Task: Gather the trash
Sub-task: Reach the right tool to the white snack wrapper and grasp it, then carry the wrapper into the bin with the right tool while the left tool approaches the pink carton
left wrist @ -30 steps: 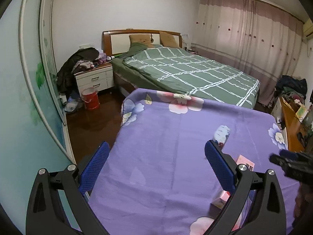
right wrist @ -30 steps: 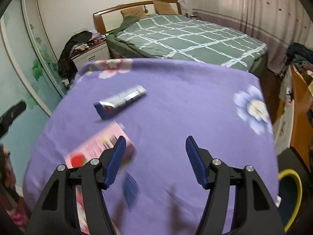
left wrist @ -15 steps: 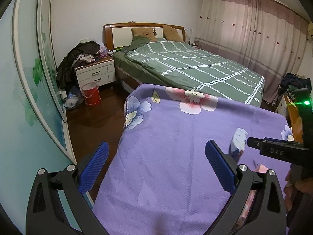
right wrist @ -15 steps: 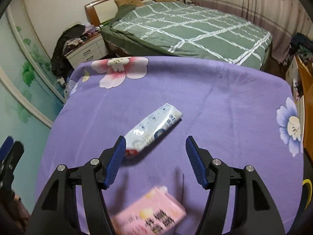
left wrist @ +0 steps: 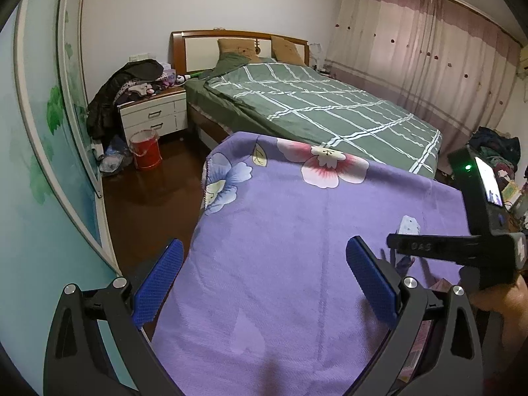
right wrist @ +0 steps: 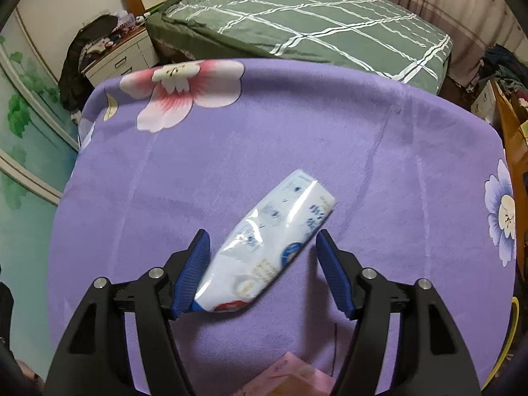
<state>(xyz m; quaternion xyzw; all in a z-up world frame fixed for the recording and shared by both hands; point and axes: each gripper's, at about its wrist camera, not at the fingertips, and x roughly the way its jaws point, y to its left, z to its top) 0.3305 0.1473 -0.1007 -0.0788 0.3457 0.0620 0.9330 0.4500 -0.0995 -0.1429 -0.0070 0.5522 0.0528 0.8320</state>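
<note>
Right hand-held gripper [right wrist: 262, 264]: jaws spread, straddling the white-blue wrapper [right wrist: 269, 250] at frame centre on the purple floral bench [right wrist: 379, 151]. Left hand-held gripper [left wrist: 264, 283]: released, empty. Green bed [left wrist: 313, 105] behind, upper frame.

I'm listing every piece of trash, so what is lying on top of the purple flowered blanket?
On the purple flowered blanket lie a white-and-blue packet between the open right gripper fingers and a pink package, mostly hidden at the frame's bottom edge.

Purple flowered cloth [right wrist: 363, 151], pale blue-printed wrapper [right wrist: 274, 247], green checked bedspread [left wrist: 316, 109].
</note>
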